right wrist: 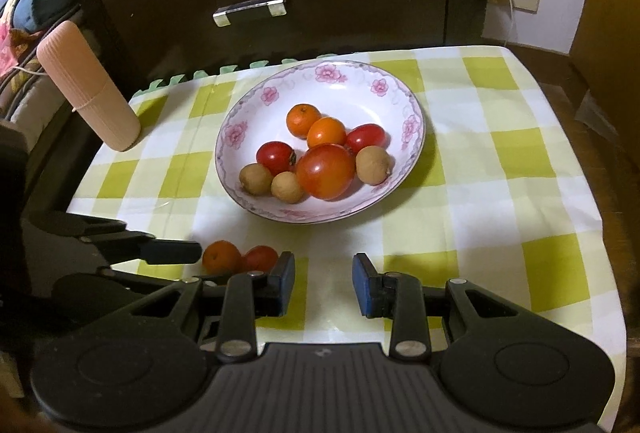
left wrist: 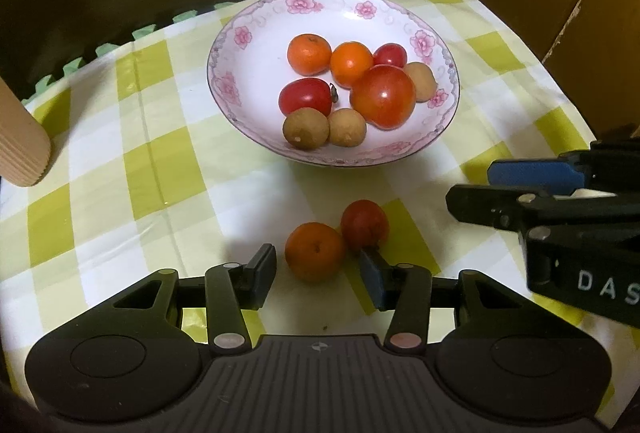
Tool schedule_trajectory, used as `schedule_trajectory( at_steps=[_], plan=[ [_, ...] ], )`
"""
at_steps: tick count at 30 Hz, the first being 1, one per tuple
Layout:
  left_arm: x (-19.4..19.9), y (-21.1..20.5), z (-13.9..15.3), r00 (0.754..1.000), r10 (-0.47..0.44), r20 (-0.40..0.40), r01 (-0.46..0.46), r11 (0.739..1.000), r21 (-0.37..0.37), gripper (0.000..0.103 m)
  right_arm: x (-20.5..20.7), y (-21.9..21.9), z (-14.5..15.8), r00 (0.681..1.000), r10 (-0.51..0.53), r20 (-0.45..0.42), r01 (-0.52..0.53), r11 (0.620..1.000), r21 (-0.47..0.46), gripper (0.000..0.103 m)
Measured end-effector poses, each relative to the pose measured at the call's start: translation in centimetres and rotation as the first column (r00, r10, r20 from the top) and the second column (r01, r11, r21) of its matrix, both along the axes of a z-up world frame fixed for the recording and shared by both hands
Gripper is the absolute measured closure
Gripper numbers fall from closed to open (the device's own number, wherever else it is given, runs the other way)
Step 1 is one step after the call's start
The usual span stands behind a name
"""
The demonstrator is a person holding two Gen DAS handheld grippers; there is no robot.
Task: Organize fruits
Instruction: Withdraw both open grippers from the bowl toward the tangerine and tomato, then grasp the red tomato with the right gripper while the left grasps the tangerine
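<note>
Because we want all the fruit in one place, we start with the biggest thing, the table with its green and white checked cloth (left wrist: 168,161), which gives us a flat spot to work on. On it sits the flowered bowl (left wrist: 240,45), toward the far side, and we think it is the home for the fruit, since most of it lies inside already: one big tomato (left wrist: 383,96), two little oranges, two small red tomatoes and three brown round fruits, all rolled close together at the bottom where the bowl dips. At the left stands a tall pink ribbed tube (right wrist: 86,85), well apart from the bowl. Our right gripper (right wrist: 323,283) hangs over bare cloth with its fingers a little way apart and nothing between them, so it looks like it is waiting its turn. Our left gripper (left wrist: 318,273) is low over the cloth, its fingers partly spread with a gap wider than one small fruit. Between those fingers, just past the tips, lies the loose orange (left wrist: 315,251), not pinched yet. Touching it on the far right side is the loose red tomato (left wrist: 365,224). We think these two still need to go into the bowl.
</note>
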State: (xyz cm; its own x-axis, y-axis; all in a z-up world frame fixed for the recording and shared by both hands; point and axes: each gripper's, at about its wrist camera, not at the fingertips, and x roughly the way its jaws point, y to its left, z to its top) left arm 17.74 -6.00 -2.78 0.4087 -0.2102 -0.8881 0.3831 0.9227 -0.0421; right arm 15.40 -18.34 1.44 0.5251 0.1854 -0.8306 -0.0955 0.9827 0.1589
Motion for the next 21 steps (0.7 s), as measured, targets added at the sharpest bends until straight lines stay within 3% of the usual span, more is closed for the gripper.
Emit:
schedule_trajectory(
  at_steps=[2,4,21],
  plan=[
    [0.0,0.1,0.1,1.000,0.003,0.002,-0.003,1.000,-0.003,0.051,0.1,0.1,-0.2,1.000,0.002,-0.006,-0.002,1.000,-0.001,0.073],
    [0.0,0.0,0.0,1.000,0.003,-0.001,-0.003,1.000,0.001,0.062,0.1,0.2,-0.3,1.000,0.003,-0.010,-0.003,1.000,-0.001,0.073],
    [-1.3,2.1,0.8,0.999,0.047,-0.015,-0.046,0.998,0.030,0.062,1.9,1.8,-1.6,0.998,0.005,-0.061,-0.002,0.999,0.054,0.073]
  ],
)
